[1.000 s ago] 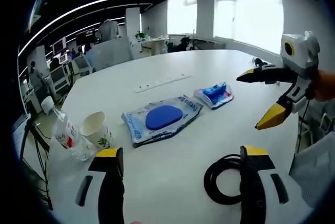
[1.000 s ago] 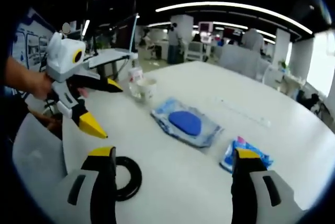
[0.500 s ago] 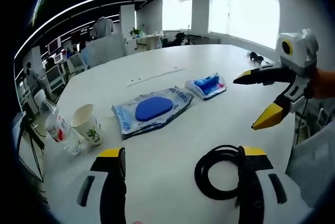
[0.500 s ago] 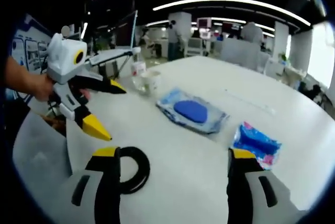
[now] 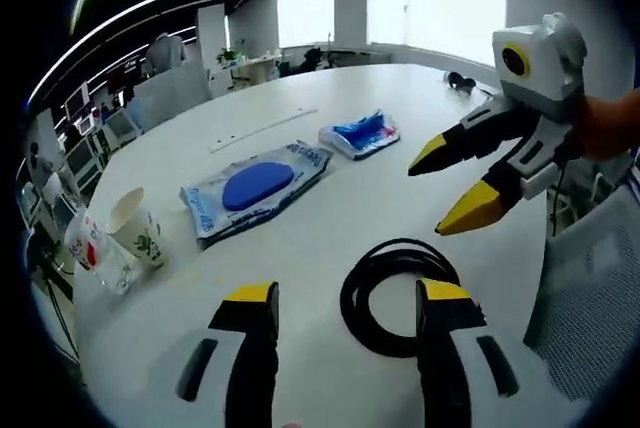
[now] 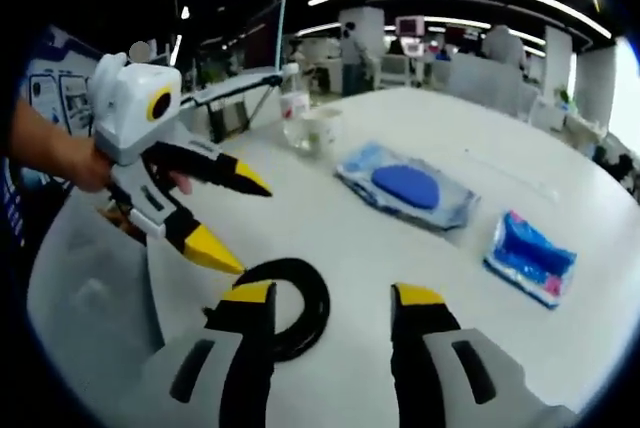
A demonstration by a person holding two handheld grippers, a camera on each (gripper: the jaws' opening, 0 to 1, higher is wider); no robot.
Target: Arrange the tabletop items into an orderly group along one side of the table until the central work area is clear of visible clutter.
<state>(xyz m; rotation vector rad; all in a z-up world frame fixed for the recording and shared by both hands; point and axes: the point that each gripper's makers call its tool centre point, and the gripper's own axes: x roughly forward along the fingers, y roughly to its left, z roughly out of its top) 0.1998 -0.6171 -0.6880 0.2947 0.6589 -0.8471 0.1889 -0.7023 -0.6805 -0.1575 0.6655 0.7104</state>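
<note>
Hovering both grippers, left [image 5: 345, 298] and right [image 6: 330, 298], part-open and empty over the coiled black cable [image 5: 395, 293]; we judge it the nearest clutter.

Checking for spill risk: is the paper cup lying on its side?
No. In the left gripper view the white paper cup stands upright on the white table, beside the clear plastic bottle.
</note>
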